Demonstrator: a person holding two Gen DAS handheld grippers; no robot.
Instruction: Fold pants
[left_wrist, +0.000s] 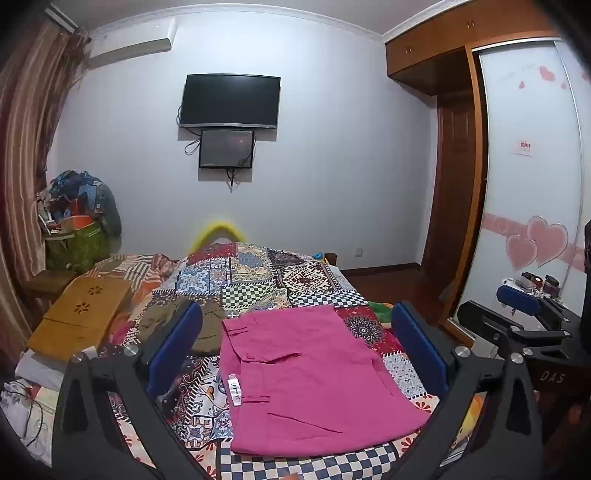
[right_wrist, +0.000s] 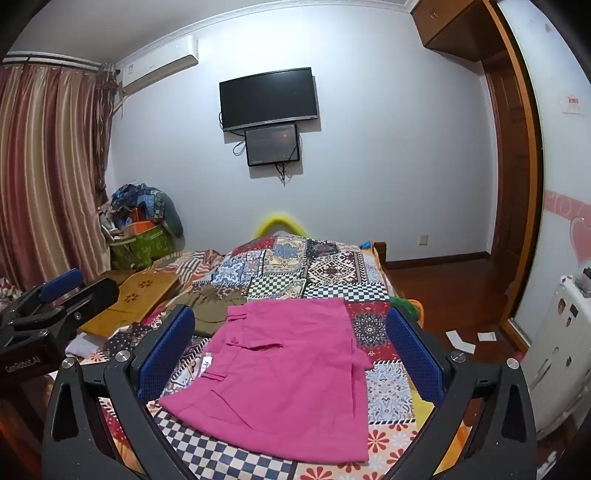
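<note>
Pink pants lie folded into a flat rectangle on the patchwork bedspread, with a white label at the left edge. They also show in the right wrist view. My left gripper is open and empty, held above the pants with its blue pads wide apart. My right gripper is open and empty too, also above the pants. The right gripper shows at the right edge of the left wrist view; the left gripper shows at the left of the right wrist view.
An olive-green garment lies left of the pants. A wooden lap tray rests at the bed's left side. A cluttered pile stands by the curtain. A wardrobe and wood floor are to the right.
</note>
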